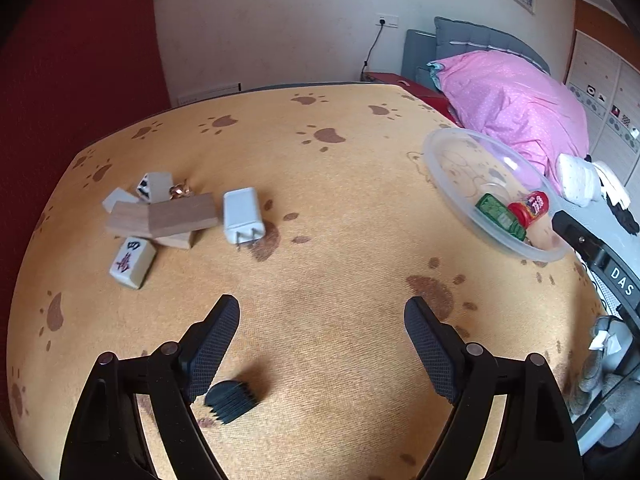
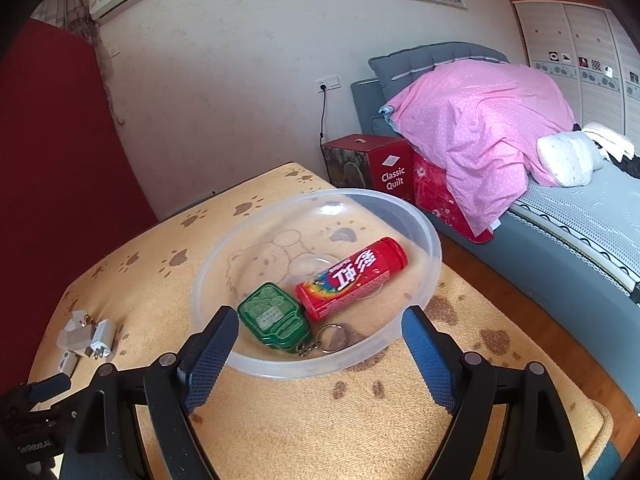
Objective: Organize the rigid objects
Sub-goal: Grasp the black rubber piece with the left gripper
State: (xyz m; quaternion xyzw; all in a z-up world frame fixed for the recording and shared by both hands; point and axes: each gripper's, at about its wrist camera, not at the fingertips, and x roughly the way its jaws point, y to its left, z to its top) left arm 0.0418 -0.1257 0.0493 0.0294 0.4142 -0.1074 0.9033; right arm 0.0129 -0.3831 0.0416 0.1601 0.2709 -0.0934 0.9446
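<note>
Jaws of both grippers stood wide apart with nothing between them: the left gripper (image 1: 322, 310) hung over bare cloth, the right gripper (image 2: 320, 320) over the near rim of the bowl (image 2: 434, 248). Nearest the left one lay a small black ribbed piece (image 1: 232, 400), flat on the counter (image 1: 340, 340), whose orange woven cover carried brown paw prints. Farther left sat a loose cluster: an ivory mahjong tile (image 1: 132, 262) with a red character, two wooden blocks (image 1: 160, 218) crossed over each other, more pale tiles behind them, and a white plug adapter (image 1: 243, 216) lying on its back just beside the wood. At the right edge, the round clear plastic bowl held a green ridged keychain case (image 2: 274, 318) with a metal ring and, touching it, a red candy tube (image 2: 352, 278) on its side.
</note>
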